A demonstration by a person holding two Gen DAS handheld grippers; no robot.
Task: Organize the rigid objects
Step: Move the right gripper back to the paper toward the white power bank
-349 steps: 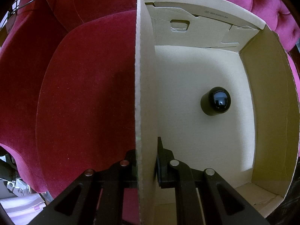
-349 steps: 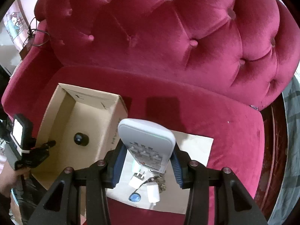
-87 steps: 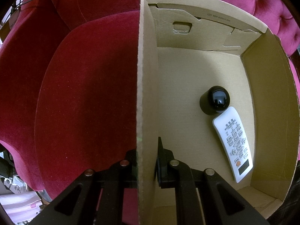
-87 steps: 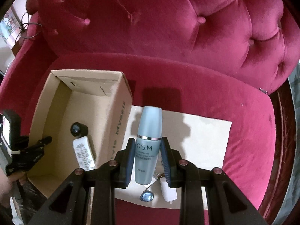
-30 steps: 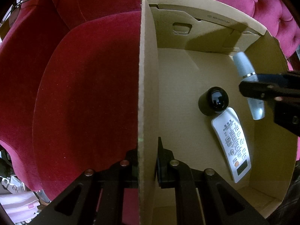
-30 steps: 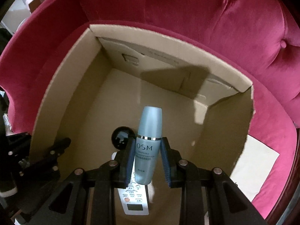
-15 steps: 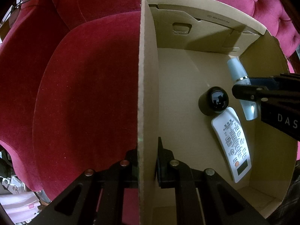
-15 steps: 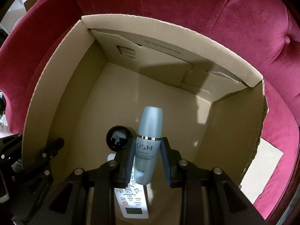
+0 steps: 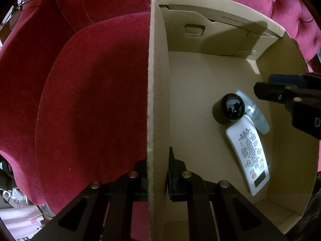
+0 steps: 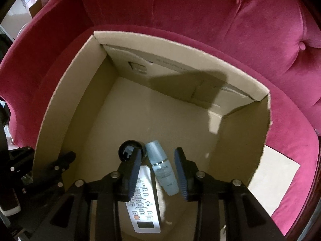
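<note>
1. We've got the left gripper (image 9: 158,177) clamped tight on the left wall of the cardboard box (image 9: 155,84), one finger inside and one outside. Our guess is it's just there to keep the box from sliding around on the red sofa (image 9: 90,100) while stuff gets dropped in.

2. The right gripper (image 10: 158,170) is hanging over the box pointing mostly down, near the bottom middle of its own view. Its jaws are opening, and the blue pads aren't touching anything. The light blue bottle (image 10: 163,170) sits in the gap between them but lower down, lying on the box floor, so we'd call it let go.

3. Where the bottle is: inside the box, right side of the floor, just beside the white remote (image 10: 145,202) and with its rounded cap end close to the black round thing (image 10: 129,150). Can't tell if it's actually touching either one.

4. Which way it points: in the right wrist view its long axis runs from upper left to lower right, cap toward the upper left, flat base toward the lower right. It lies roughly alongside the remote, a bit slanted.

5. In the left wrist view the bottle (image 9: 258,118) peeks out at the right of the frame, partly hidden behind the black round thing and blown out by glare.

6. A pale flat sheet (image 10: 274,178) lies on the sofa outside the box, at the right of the frame.
</note>
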